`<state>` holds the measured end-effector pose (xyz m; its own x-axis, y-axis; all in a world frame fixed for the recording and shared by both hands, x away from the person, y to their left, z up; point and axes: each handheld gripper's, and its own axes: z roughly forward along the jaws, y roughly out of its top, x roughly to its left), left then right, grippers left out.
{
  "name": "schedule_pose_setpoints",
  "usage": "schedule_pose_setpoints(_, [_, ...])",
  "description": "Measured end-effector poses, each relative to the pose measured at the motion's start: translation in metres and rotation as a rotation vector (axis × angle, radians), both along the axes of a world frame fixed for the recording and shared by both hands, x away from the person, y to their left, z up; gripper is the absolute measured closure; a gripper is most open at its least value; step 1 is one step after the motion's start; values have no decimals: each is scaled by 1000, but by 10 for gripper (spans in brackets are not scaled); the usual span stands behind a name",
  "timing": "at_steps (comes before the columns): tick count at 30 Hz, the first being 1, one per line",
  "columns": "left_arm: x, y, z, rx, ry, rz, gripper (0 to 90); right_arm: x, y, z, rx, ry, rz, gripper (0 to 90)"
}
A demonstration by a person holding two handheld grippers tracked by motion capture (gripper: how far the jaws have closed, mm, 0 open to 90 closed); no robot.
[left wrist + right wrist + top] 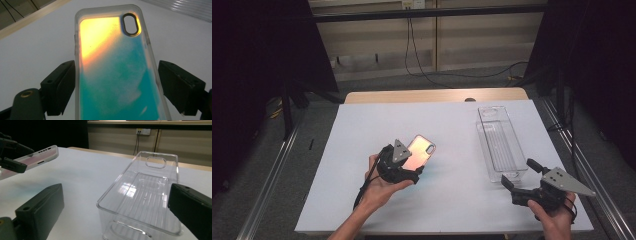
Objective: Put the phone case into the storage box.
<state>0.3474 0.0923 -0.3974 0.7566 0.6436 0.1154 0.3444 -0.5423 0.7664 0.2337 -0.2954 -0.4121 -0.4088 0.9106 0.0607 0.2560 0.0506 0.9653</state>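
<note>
A phone case (423,148) with an orange-to-teal iridescent back and an oval camera cutout is held tilted above the white table (362,150). My left gripper (408,167) is shut on its lower half. In the left gripper view, the black jaws press on the two long sides of the case (115,75), with the left gripper (116,87) centred on it. At the table's front right corner, my right gripper (519,173) stands open, facing the near end of a clear plastic bin (482,135). The right gripper (115,215) has nothing between its jaws, and the case (37,157) hovers at that view's left.
The clear bin (117,182) lies lengthwise on the right side of the table and holds nothing. A wooden strip (432,95) borders the table's far edge. Dark curtains and stands flank both sides, and cables run down the back wall.
</note>
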Motion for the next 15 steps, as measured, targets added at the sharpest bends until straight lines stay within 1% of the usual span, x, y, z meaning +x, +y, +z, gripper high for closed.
schedule_pose_setpoints(1, [-3, 2, -2, -5, 3, -8, 168, 4, 8, 1, -31, 21, 6, 17])
schedule_pose_setpoints(2, [-3, 2, -2, -5, 3, -8, 168, 4, 8, 1, -31, 21, 6, 17])
schedule_pose_setpoints(3, [-5, 4, -4, -10, 5, -13, 168, 8, 16, 2, -55, 32, 28, 16])
schedule_pose_setpoints(4, [-6, 5, -5, -19, 10, -14, 168, 10, 19, 2, -58, 38, 36, 24])
schedule_pose_setpoints(6, [-6, 5, -6, -20, 10, -12, 168, 13, 23, 3, -64, 44, 42, 31])
schedule_pose_setpoints(7, [-6, 5, -6, -18, 8, -16, 168, 19, 30, 5, -82, 51, 62, 29])
schedule_pose_setpoints(8, [-7, 5, -6, -21, 7, -17, 168, 19, 30, 5, -82, 51, 62, 29])
schedule_pose_setpoints(9, [-9, 4, -6, -24, 1, -17, 168, 24, 37, 8, -82, 49, 73, 30])
schedule_pose_setpoints(10, [-9, 4, -6, -24, 1, -17, 167, 24, 37, 8, -82, 49, 73, 30])
schedule_pose_setpoints(11, [-10, 4, -7, -22, 0, -19, 168, 28, 44, 9, -83, 46, 59, 40])
schedule_pose_setpoints(12, [-10, 4, -7, -22, 0, -19, 167, 30, 47, 9, -82, 44, 63, 35])
schedule_pose_setpoints(13, [-11, 2, -9, -10, -10, -15, 168, 33, 51, 8, -88, 47, 67, 31])
schedule_pose_setpoints(14, [-11, 2, -9, -10, -10, -15, 167, 33, 51, 8, -88, 47, 67, 31])
schedule_pose_setpoints(15, [-13, 0, -13, -6, -9, -13, 168, 36, 58, 7, -100, 53, 70, 31])
